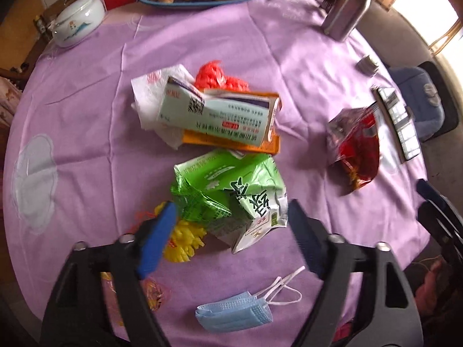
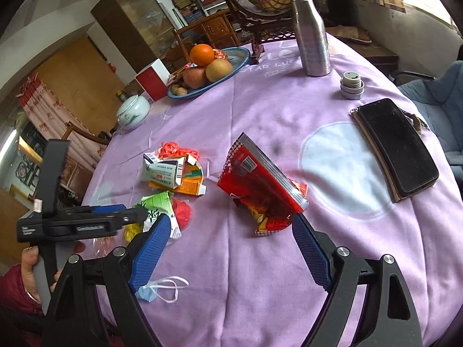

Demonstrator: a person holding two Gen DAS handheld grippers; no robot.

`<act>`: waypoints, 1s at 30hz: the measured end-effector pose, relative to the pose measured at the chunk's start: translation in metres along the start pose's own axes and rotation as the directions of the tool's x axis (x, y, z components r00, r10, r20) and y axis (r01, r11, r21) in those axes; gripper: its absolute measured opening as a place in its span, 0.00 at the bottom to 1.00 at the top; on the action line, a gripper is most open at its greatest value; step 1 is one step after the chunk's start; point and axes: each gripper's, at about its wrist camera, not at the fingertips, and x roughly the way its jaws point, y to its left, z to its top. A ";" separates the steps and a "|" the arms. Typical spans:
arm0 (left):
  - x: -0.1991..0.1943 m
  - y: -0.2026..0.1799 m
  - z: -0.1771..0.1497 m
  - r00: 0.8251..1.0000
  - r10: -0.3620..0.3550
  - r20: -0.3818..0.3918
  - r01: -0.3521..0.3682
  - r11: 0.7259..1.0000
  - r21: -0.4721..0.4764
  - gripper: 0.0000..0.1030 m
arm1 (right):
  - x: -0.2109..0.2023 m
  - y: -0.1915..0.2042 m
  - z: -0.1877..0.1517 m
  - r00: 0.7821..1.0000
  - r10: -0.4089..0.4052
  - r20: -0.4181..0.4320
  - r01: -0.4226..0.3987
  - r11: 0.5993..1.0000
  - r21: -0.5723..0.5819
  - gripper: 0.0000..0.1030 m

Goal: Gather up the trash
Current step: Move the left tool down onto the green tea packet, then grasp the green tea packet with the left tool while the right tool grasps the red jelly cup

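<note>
The trash lies scattered in the middle of the purple tablecloth [image 1: 260, 57]: a crumpled green carton [image 1: 231, 190] nearest the left gripper [image 1: 231, 225], a pile of flattened medicine boxes [image 1: 222, 115] on a white tissue [image 1: 150, 98] just beyond it, a red snack bag [image 2: 260, 182] off to one side, and a blue face mask [image 1: 234, 312] close to the table's near edge. The left gripper points steeply down with its jaws standing wide, one finger on each side of the green carton, and the pads do not seem to press on it, so nothing is held. The right gripper [image 2: 228, 240] is also wide open and empty, its fingers framing the lower end of the red snack bag. To do this step well, the left gripper should come down until both pads bracket the carton's thickest crumpled part (not the loose foil flap at its corner, which would likely tear or slip), then close firmly before lifting. The yellow net [image 1: 182, 240] touches the carton under the left finger, so a sloppy close could snag it. The right gripper should take the bag across its sealed edge, where the foil is stiffest. The fruit plate [image 2: 240, 55], steel bottle [image 2: 312, 37] and phone [image 2: 399, 144] stand well apart and are not trash.
</note>
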 end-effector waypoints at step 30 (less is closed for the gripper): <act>0.020 0.000 0.016 1.000 0.010 -0.022 -0.012 0.995 -0.102 0.85 | 0.001 -0.004 -0.005 0.999 0.021 -0.034 -0.021 1.000 -0.011 0.82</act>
